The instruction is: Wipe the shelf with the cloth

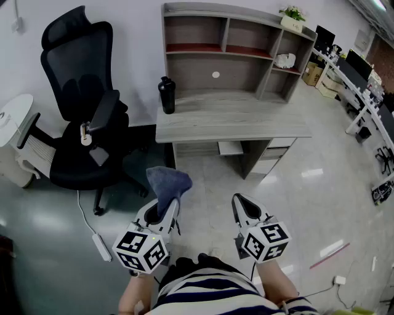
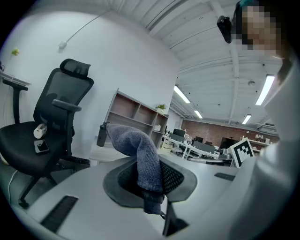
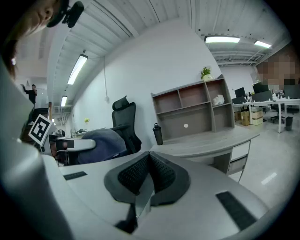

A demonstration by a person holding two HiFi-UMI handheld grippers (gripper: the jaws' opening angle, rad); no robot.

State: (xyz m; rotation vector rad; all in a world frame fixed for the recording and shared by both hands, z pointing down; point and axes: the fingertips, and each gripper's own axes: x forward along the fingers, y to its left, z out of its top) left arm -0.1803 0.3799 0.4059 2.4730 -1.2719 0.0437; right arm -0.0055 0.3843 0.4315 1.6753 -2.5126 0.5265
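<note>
A blue-grey cloth (image 1: 167,185) sticks up from my left gripper (image 1: 164,209), which is shut on it; in the left gripper view the cloth (image 2: 140,154) droops over the jaws. My right gripper (image 1: 243,206) is shut with nothing in it, its jaws pressed together in the right gripper view (image 3: 149,164). Both are held low over the floor, well short of the grey desk (image 1: 234,120). The shelf unit (image 1: 237,52) stands on the desk's back, with several open compartments, and also shows ahead in the right gripper view (image 3: 197,108).
A black bottle (image 1: 166,94) stands on the desk's left end. A black office chair (image 1: 83,117) is at the left, with a power strip (image 1: 101,246) on the floor. A small plant (image 1: 293,15) tops the shelf; a white object (image 1: 284,60) lies in a right compartment. More desks (image 1: 357,80) run along the right.
</note>
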